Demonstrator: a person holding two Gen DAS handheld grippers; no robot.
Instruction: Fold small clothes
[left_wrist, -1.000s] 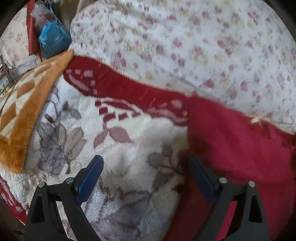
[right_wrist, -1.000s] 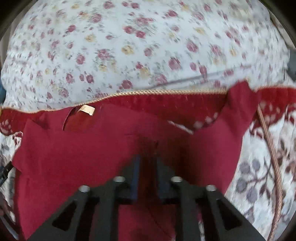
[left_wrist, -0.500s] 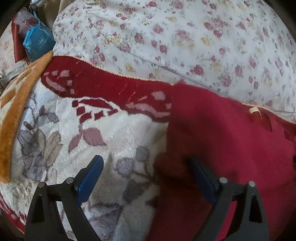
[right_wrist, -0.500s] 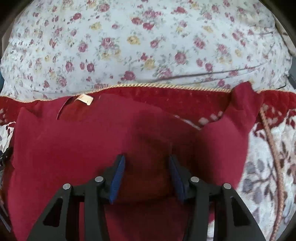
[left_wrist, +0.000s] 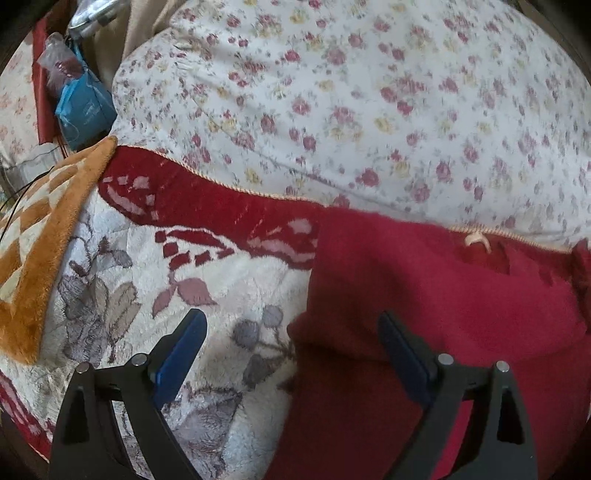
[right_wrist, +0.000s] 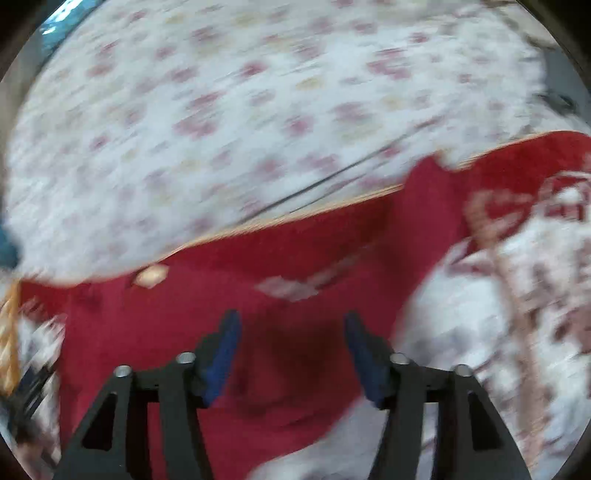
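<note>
A dark red garment (left_wrist: 443, 314) lies flat on a fleecy white blanket, its pale neck label (left_wrist: 476, 240) at the far edge. My left gripper (left_wrist: 291, 332) is wide open above the garment's left edge, with its right finger over the red cloth and its left finger over the blanket. The right wrist view is blurred by motion. There my right gripper (right_wrist: 293, 332) hovers over the red garment (right_wrist: 166, 332), its jaws opening, the cloth below them and not pinched. The label (right_wrist: 149, 277) shows at upper left.
The white blanket (left_wrist: 221, 295) has grey and pink flowers and a red border. A flowered sheet (left_wrist: 369, 92) fills the far side. An orange checked blanket (left_wrist: 37, 258) lies at left, with a blue bag (left_wrist: 85, 107) behind it.
My right gripper went from nearly shut on a fold of the red garment to open, letting it go, and swung to the right. The left gripper stayed open and shifted only slightly.
</note>
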